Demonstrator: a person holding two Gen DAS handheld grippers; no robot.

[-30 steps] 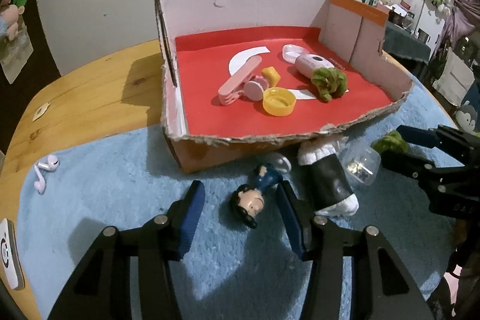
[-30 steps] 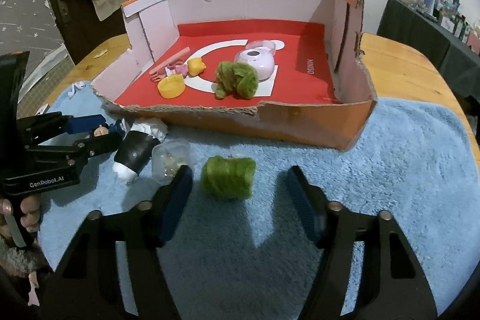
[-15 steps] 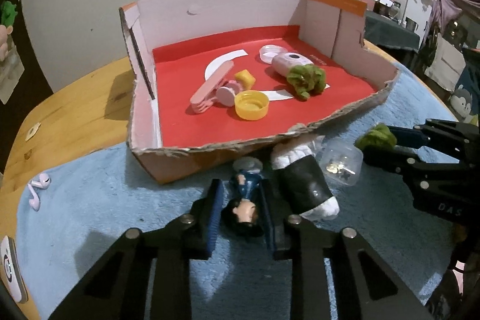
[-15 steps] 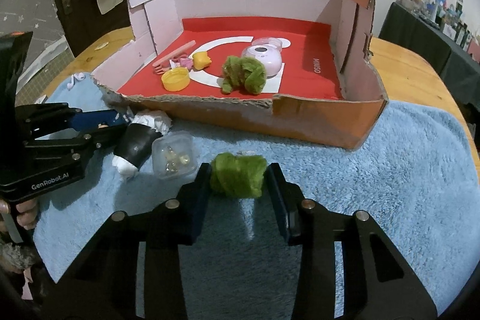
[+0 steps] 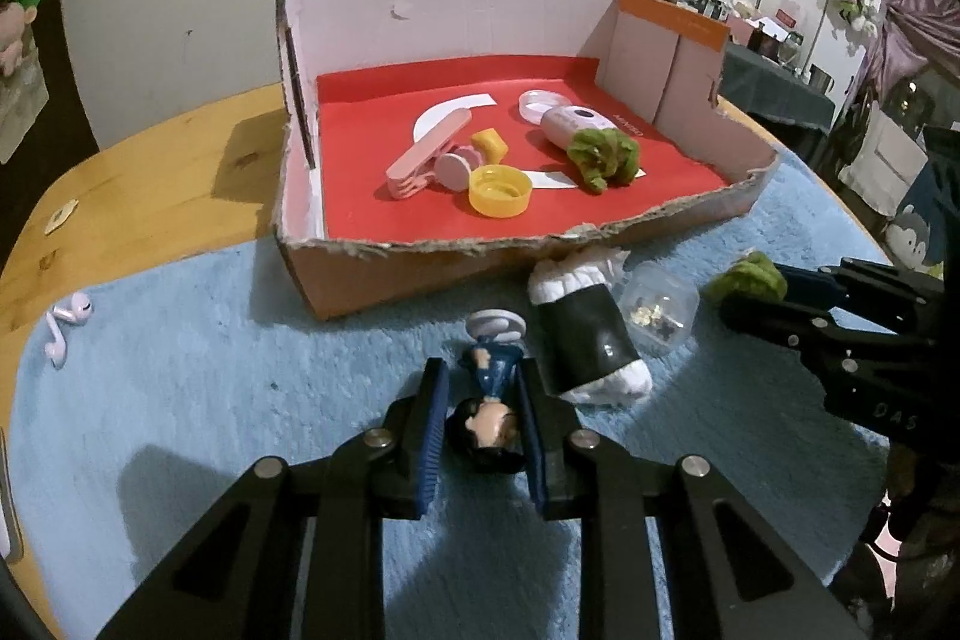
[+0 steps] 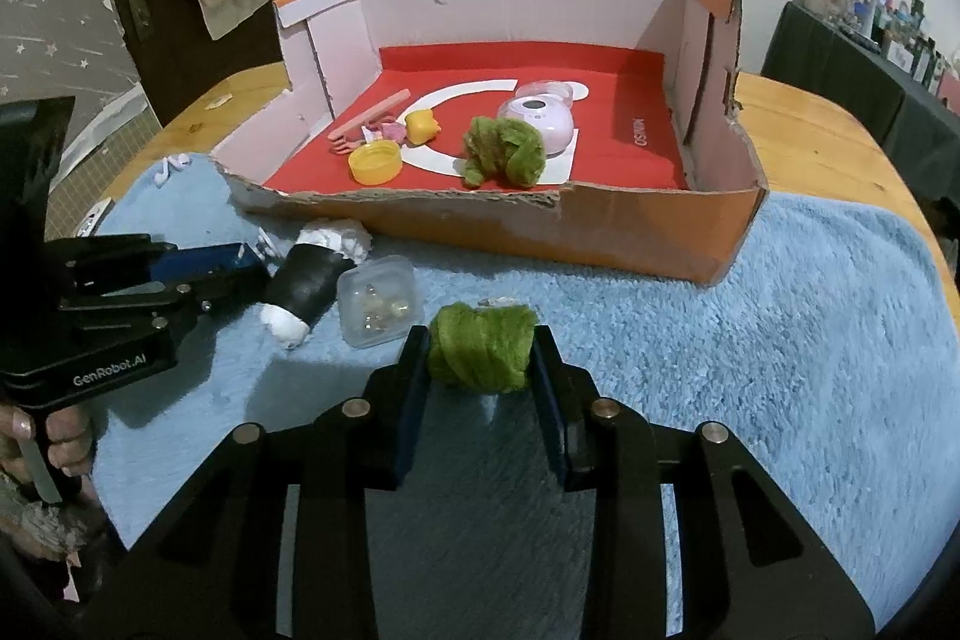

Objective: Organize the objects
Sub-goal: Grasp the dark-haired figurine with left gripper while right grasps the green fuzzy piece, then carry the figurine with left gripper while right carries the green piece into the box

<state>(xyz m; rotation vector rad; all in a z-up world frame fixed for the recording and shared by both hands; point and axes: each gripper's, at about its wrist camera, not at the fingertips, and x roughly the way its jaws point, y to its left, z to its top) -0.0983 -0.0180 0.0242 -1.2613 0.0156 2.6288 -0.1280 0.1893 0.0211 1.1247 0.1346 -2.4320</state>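
My left gripper (image 5: 483, 388) is shut on a small doll figure (image 5: 489, 400) with black hair and blue clothes, held just above the blue towel (image 5: 180, 400). My right gripper (image 6: 480, 346) is shut on a green fuzzy ball (image 6: 482, 353); it also shows in the left wrist view (image 5: 747, 274). The cardboard box (image 5: 600, 16) with a red floor stands behind. It holds a pink clip (image 5: 426, 154), a yellow cap (image 5: 499, 190), a pink device (image 5: 570, 124) and a green fuzzy piece (image 5: 603, 154).
A black and white roll (image 5: 585, 340) and a clear plastic case (image 5: 660, 307) lie on the towel between the grippers. White earbuds (image 5: 66, 322) lie at the towel's left edge. The wooden table (image 5: 150, 160) extends left.
Both grippers went from open to shut, the left on the doll figure and the right on the green ball. Both have lifted slightly and drawn nearer the box.
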